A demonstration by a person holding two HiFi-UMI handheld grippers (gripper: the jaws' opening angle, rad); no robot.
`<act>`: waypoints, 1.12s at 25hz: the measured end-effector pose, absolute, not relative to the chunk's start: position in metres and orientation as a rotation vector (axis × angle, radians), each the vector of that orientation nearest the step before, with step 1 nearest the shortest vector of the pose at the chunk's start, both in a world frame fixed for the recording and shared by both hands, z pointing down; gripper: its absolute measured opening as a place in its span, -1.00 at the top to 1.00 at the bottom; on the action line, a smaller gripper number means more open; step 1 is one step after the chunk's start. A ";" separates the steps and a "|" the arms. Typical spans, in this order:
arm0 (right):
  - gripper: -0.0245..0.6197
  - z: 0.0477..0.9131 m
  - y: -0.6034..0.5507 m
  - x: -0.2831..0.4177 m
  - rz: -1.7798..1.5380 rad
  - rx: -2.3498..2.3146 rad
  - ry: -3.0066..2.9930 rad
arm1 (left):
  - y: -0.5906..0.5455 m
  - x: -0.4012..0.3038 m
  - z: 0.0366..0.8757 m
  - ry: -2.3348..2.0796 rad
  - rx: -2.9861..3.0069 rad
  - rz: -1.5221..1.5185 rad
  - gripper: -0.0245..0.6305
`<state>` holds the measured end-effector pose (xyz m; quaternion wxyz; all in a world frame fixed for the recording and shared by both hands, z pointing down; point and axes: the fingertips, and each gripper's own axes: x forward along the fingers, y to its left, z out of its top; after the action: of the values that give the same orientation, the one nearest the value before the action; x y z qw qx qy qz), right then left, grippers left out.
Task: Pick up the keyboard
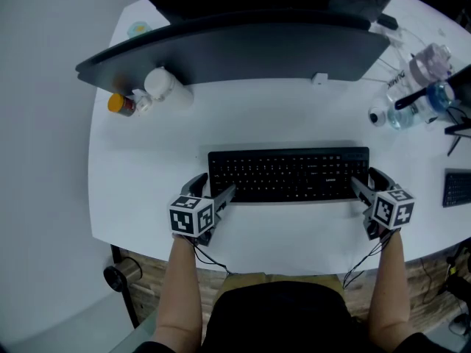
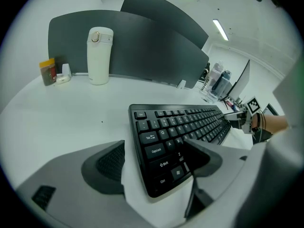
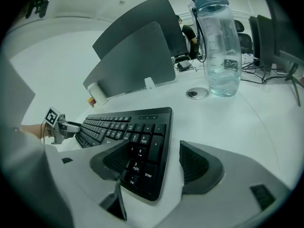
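A black keyboard (image 1: 288, 173) lies flat on the white table (image 1: 147, 168), in front of me. My left gripper (image 1: 212, 190) is at its left end and my right gripper (image 1: 370, 184) at its right end. In the left gripper view the keyboard's (image 2: 175, 137) left end lies between the jaws of the left gripper (image 2: 156, 148): one jaw hangs over the keys and the other stands off the edge, with table showing in the gap. In the right gripper view the number-pad end (image 3: 137, 146) sits the same way inside the right gripper (image 3: 154, 156). Both grippers are open.
A dark divider panel (image 1: 243, 50) stands behind the keyboard. A white flask (image 1: 165, 87) and an orange bottle (image 1: 121, 105) are at the back left. At the back right are a clear water bottle (image 1: 423, 87) and cables; a second keyboard (image 1: 458, 188) lies at the right edge.
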<state>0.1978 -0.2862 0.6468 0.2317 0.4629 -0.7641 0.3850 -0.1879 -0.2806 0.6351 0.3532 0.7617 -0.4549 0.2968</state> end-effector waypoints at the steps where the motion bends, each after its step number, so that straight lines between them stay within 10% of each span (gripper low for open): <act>1: 0.00 0.647 -0.286 0.198 1.060 1.269 -2.100 | -0.280 -0.188 0.635 -1.177 1.969 0.770 -0.22; 28: 0.03 0.643 -0.289 0.189 1.118 1.277 -2.140 | -0.281 -0.183 0.635 -1.171 1.944 0.782 -0.07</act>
<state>0.1894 -0.2893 0.6433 0.2035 0.4578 -0.7671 0.4007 -0.1835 -0.2806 0.6349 0.3623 0.7549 -0.4547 0.3035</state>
